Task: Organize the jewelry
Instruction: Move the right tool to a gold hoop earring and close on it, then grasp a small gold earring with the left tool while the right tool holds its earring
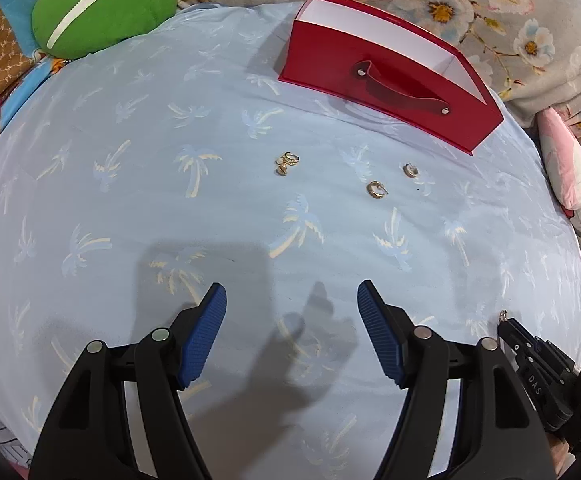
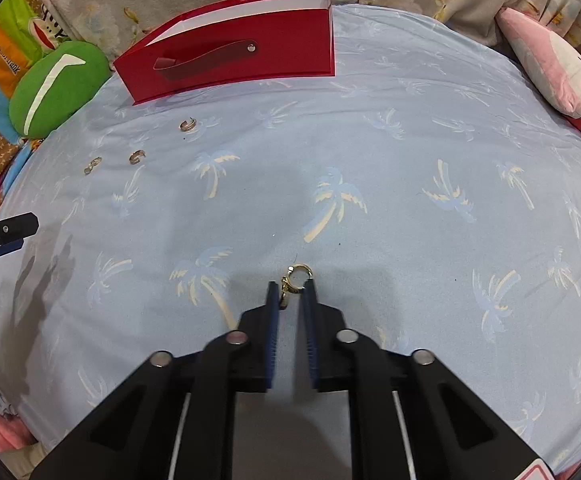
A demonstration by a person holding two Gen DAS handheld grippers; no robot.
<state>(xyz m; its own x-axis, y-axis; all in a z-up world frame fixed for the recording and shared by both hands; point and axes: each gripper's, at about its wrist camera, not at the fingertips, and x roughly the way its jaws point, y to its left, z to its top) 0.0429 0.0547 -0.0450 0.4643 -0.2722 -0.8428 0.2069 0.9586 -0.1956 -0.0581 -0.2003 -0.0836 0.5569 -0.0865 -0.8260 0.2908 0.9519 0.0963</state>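
A red box (image 1: 386,80) with a strap handle stands open at the far side of the pale blue palm-print sheet; it also shows in the right wrist view (image 2: 234,52). Three gold earrings lie in front of it: a cluster (image 1: 287,161), a hoop (image 1: 376,190) and another hoop (image 1: 410,169). In the right wrist view they lie at the far left (image 2: 92,165), (image 2: 137,156), (image 2: 188,124). My left gripper (image 1: 292,300) is open and empty above the sheet. My right gripper (image 2: 292,286) is shut on a gold hoop earring (image 2: 296,278), also seen at the right edge of the left wrist view (image 1: 503,315).
A green cushion (image 1: 102,8) lies at the back left. A pink and white plush pillow (image 1: 568,176) lies at the right. A floral blanket (image 1: 490,0) runs behind the box. The blue sheet (image 2: 410,220) spreads wide around the earrings.
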